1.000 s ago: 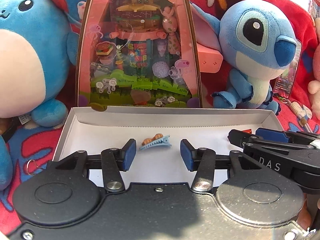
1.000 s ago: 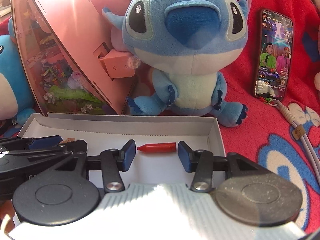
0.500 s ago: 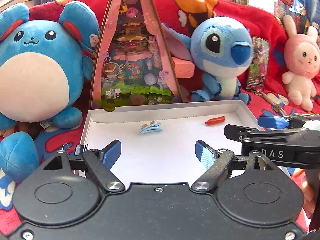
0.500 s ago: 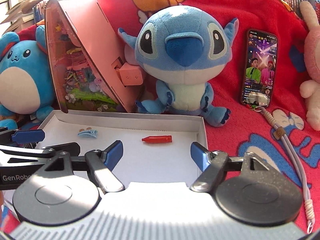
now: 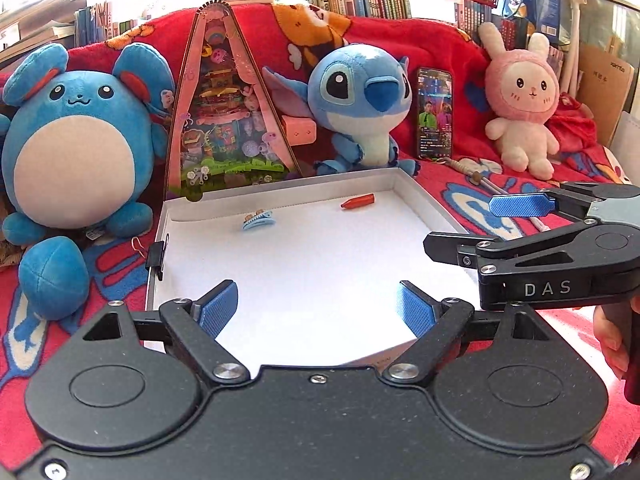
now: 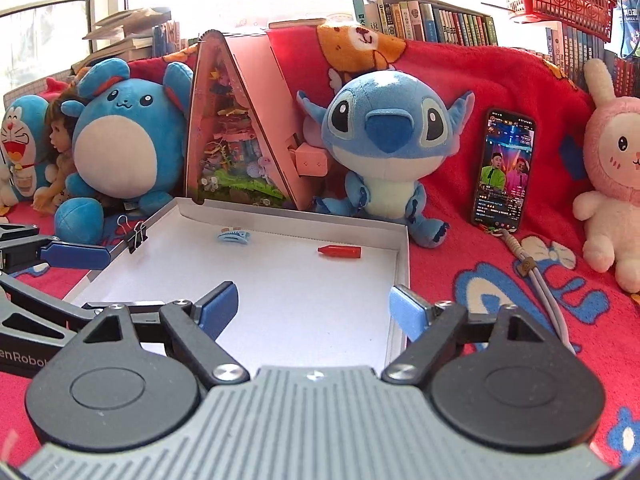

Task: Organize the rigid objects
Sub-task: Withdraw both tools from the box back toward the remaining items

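A shallow white cardboard box (image 5: 424, 204) (image 6: 402, 264) lies on the red blanket. Inside it, near the far wall, lie a light blue hair clip (image 5: 258, 220) (image 6: 234, 236) and a red crayon-like stick (image 5: 358, 202) (image 6: 340, 252). My left gripper (image 5: 318, 306) hangs over the box's near end, jaws still opening, nothing between them. My right gripper (image 6: 314, 308) hovers over the box's near right corner, jaws opening too and empty; it also shows side-on in the left wrist view (image 5: 476, 224). A black binder clip (image 5: 158, 254) (image 6: 136, 236) is clamped on the box's left wall.
Behind the box stand a round blue plush (image 5: 76, 148), a pink triangular display case (image 5: 224, 120), a blue big-eared plush (image 5: 360, 104), a lit phone (image 5: 434, 116) with a strap and a pink rabbit plush (image 5: 520, 112). Bookshelves line the back. A hand (image 5: 612, 332) shows at right.
Both grippers have drawn back from the far end of the box and opened wider. The hair clip and the red stick, once between the fingertips, now lie free far ahead.
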`<state>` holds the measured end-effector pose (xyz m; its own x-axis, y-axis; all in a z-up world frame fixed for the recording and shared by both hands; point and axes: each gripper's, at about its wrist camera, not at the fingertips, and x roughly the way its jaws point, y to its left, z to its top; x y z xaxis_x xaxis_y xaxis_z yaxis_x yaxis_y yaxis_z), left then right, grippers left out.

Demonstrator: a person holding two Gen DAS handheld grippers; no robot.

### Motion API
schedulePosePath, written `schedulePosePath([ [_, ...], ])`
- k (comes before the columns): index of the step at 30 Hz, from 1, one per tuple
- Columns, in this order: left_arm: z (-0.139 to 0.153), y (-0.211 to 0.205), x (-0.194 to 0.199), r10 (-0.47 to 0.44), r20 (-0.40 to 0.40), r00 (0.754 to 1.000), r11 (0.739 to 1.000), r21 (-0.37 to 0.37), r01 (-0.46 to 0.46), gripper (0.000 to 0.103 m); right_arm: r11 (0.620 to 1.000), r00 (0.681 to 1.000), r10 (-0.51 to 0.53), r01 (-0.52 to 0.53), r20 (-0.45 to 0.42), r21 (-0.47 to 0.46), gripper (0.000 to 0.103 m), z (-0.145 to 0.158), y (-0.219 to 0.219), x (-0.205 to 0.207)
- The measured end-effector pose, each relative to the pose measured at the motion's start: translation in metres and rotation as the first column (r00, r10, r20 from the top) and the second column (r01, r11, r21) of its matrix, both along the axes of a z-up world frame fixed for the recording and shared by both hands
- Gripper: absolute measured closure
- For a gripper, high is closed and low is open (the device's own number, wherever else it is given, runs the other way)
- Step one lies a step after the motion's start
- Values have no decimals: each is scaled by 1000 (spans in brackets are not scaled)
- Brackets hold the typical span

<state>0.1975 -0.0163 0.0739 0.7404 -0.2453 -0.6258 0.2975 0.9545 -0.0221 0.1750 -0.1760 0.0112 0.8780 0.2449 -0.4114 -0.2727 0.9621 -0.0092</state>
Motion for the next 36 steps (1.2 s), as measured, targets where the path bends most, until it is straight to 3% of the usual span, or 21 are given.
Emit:
schedulePosePath([
  [12,-10,13,-63,24,15,1000,999,-49,-24,16,998,997,48,-45,64,-53,0,-12,-6,-62],
  [19,-21,10,-93,67,52,996,997,-36,-66,15,996,995,81,-79,59,-45,0,-25,-11,-85],
  [26,-35,8,-110,80,32,996,995,-56,-78,15,998,997,58,-58,50,-13,0,-41,-21,-100],
  [36,-48,9,-134,106,57,993,994,-22,-105,15,999,999,30,-31,32,10,0,-65,-33,-121],
])
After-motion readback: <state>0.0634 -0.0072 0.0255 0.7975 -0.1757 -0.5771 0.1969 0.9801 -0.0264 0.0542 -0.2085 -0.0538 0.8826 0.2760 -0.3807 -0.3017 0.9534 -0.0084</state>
